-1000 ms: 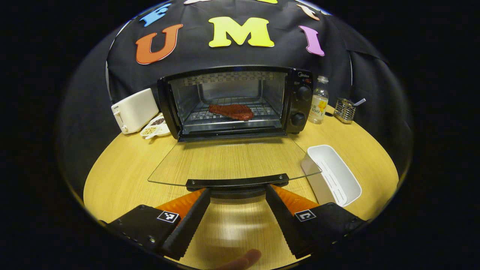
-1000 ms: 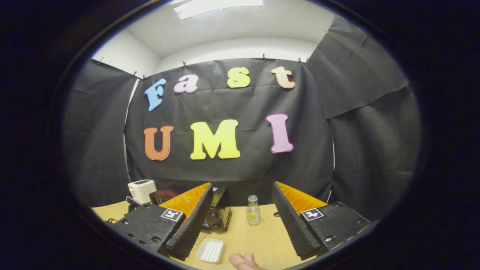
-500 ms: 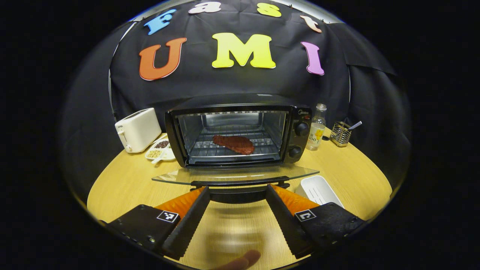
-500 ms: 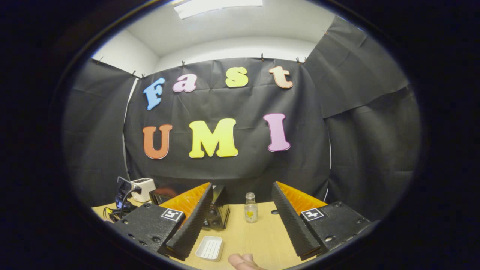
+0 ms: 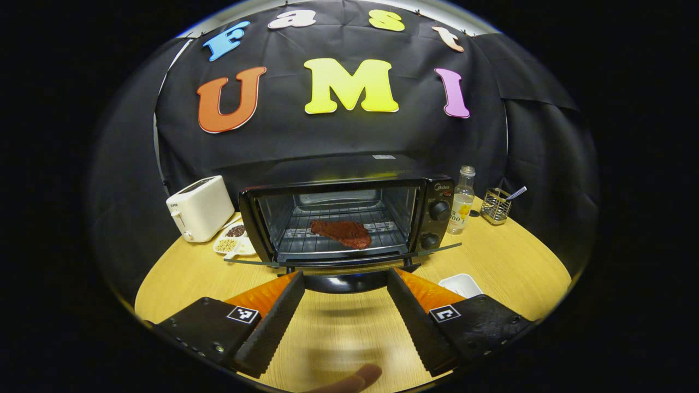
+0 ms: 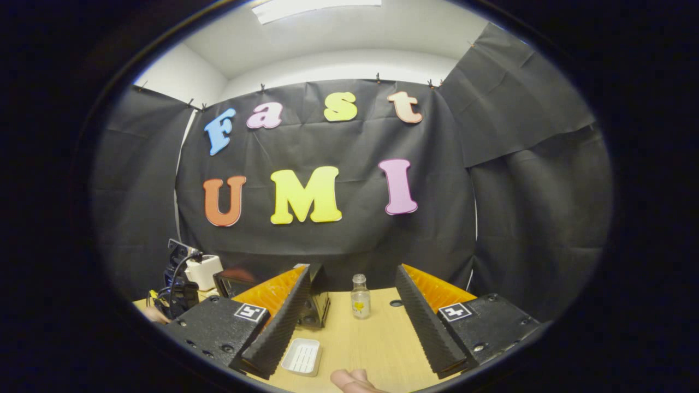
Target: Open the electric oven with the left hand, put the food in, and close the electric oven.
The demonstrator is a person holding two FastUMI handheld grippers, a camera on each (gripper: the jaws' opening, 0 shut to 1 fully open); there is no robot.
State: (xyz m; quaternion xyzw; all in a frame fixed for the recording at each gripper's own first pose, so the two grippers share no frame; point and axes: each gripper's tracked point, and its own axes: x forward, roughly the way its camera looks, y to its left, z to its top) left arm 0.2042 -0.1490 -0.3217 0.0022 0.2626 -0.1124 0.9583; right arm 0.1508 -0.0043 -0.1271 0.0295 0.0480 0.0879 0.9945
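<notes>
**Door partway up, food on the rack**

The left gripper sits under the door handle, jaws wide and gripping nothing — a lift from below, likely to swing the glass door shut. Beyond, the meat lies on the oven rack. The right gripper hangs wide and empty above the table — probably keeping clear.

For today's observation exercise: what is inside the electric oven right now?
A reddish-brown steak lies on the wire rack inside the electric oven, whose glass door is partly raised. The oven floor below the rack is mostly hidden by the door's edge.
</notes>
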